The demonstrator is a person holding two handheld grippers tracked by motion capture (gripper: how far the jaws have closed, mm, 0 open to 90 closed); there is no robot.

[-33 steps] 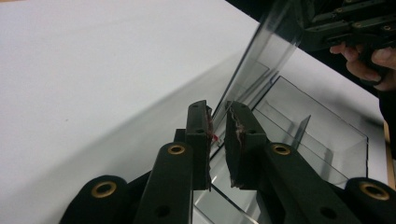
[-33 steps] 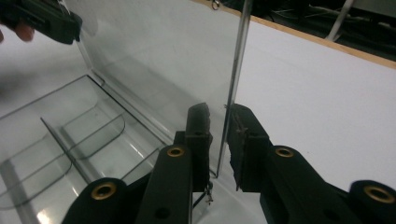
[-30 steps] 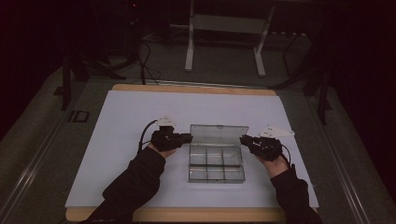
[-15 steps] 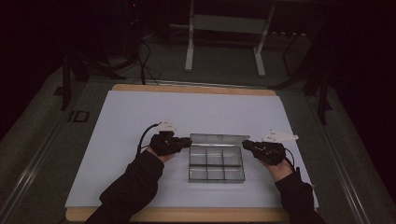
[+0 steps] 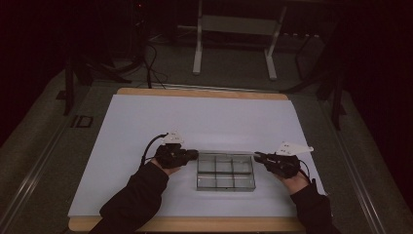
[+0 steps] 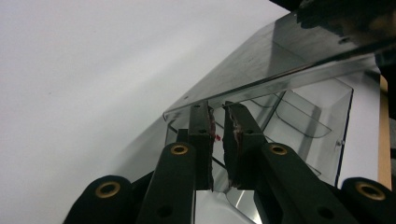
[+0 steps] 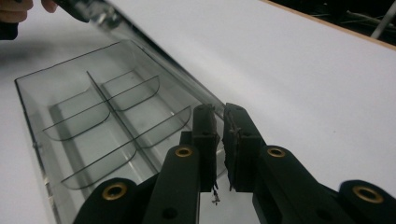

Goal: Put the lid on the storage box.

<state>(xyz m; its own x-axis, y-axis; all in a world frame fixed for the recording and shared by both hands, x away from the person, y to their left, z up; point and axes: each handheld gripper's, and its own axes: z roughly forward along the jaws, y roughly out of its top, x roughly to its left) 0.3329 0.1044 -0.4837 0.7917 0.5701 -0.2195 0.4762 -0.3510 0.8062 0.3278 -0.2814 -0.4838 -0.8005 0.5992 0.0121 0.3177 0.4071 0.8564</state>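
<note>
Tabletop (image 5: 146,126): a wide white sheet over a wooden board, bare apart from the box and the two hands working at it.
Compartment box (image 5: 225,171): clear plastic, six empty cells in two rows of three, sitting flat near the person's edge of the tabletop, between the two grippers.
Lid (image 6: 275,56): clear, joined to the box along the far long edge; in the left gripper view it slants up over the cells, and in the right gripper view it runs along the far side as a thin raised strip (image 7: 154,51).
Left gripper (image 5: 191,155): at the box's far left corner; in its own view the jaws stand almost together with the lid's corner edge (image 6: 217,108) between their tips. It looks pinched there, but I cannot tell for certain.
Right gripper (image 5: 257,157): at the box's far right corner; its jaws are close together by the lid's edge (image 7: 219,114), and whether they clamp it I cannot tell.
Handling, as a judgement: light, stiff, thin-walled and smooth, so it is likely to slip on the sheet and to flex or crack at the hinge if twisted.
Where to hold: the lid's two end corners, moved evenly, or the base's side walls for lifting.
</note>
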